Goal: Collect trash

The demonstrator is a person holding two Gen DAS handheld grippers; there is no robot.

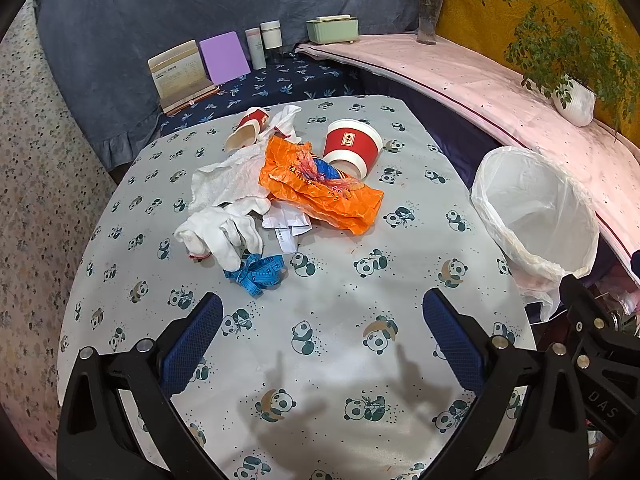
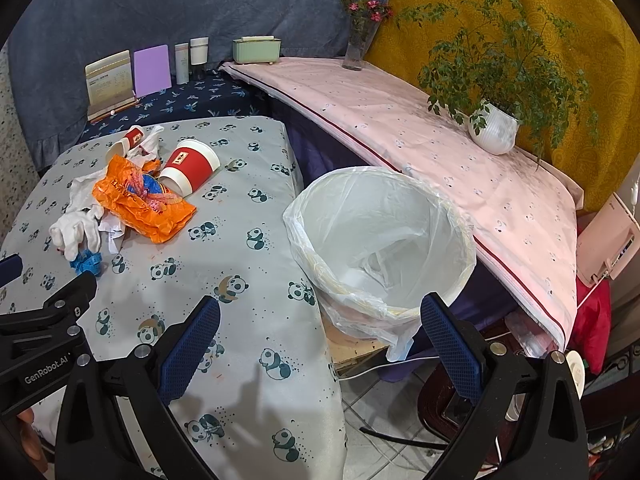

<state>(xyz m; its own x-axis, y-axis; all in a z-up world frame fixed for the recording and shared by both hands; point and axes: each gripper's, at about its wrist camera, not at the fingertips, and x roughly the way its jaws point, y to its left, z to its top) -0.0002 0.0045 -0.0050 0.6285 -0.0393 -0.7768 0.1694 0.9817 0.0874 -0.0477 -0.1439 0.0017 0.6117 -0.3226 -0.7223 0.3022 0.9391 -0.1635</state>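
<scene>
Hovering empty — left claw [image 1: 322, 332] and right claw [image 2: 320, 330] both spread apart — trash pile [image 1: 280, 184] untouched.

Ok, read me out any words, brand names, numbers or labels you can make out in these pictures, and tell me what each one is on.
"GenRobot.AI": on the left claw's black body, seen in the right wrist view.
"DAS": partial lettering on the right claw's black body, seen in the left wrist view.
Red cup gold label: unreadable.
Orange bag print: too crumpled.
Blue tape measure numbers: too small.
Standing card: blurred.
</scene>
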